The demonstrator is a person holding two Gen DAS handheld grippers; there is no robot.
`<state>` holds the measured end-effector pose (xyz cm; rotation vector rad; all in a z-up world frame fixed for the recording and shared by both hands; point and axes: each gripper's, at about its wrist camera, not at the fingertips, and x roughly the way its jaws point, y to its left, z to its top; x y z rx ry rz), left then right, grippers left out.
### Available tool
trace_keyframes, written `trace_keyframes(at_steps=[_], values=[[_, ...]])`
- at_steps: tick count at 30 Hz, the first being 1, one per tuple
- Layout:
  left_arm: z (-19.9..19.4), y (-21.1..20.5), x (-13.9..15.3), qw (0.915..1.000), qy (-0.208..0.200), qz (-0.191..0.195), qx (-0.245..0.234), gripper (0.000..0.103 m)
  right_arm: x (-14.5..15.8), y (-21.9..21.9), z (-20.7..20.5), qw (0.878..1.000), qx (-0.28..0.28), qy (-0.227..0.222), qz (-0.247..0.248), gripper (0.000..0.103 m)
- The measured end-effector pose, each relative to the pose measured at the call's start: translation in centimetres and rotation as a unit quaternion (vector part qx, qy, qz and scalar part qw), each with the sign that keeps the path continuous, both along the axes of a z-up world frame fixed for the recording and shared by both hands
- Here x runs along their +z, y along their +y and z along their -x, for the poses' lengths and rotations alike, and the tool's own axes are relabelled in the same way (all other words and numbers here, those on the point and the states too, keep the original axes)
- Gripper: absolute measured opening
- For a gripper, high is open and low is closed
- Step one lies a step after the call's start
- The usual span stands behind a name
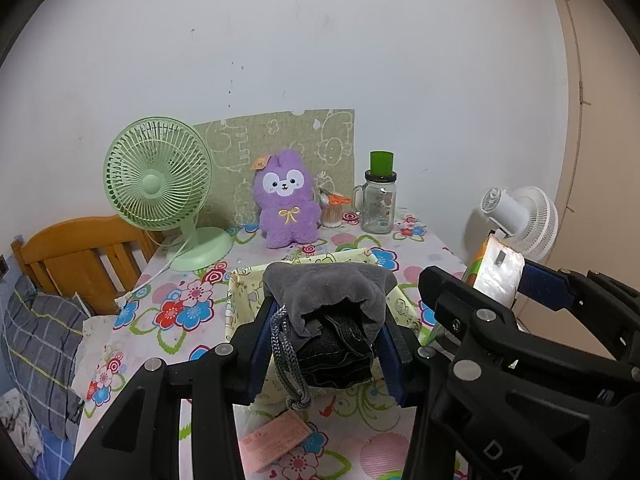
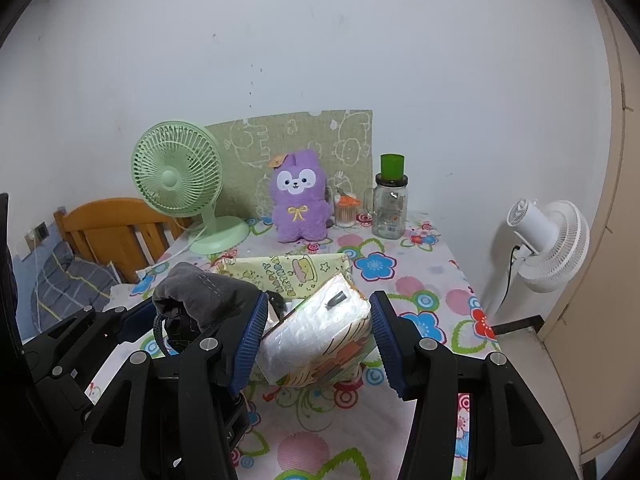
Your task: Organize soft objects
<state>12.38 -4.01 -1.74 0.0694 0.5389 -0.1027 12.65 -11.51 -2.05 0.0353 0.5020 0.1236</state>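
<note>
My left gripper [image 1: 326, 354] is shut on a grey drawstring pouch [image 1: 332, 304] with dark cloth inside, held above a yellow fabric basket [image 1: 240, 300]. My right gripper [image 2: 316, 344] is shut on a tissue pack [image 2: 320, 340] in clear wrap, held above the table next to the basket [image 2: 288, 272]. The pouch also shows in the right wrist view [image 2: 200, 300], to the left of the tissue pack. The tissue pack shows in the left wrist view [image 1: 496, 272] at the right. A purple plush toy [image 1: 286, 200] sits upright at the back of the table.
A green desk fan [image 1: 156, 184] stands back left. A glass jar with green lid [image 1: 378, 200] and a cotton-swab cup [image 1: 332, 212] stand back right. A white fan [image 2: 548, 240] is off the table's right edge. A pink card [image 1: 272, 440] lies near me. A wooden bed frame [image 1: 72, 256] is left.
</note>
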Motion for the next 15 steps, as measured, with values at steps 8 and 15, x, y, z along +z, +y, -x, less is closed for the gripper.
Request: trace_keyframes(at_steps=[8,15], values=[[-2.5,0.1,-0.5,1.0000,0.009,0.001,0.003,0.048,-0.5,0.1,-2.5,1.000,0.004,0.008,0.000,0.056],[-4.3,0.7,-1.1,0.9998,0.018,0.003,0.009,0.048,-1.2,0.5,-4.4,1.000,0.010,0.016,0.000,0.056]])
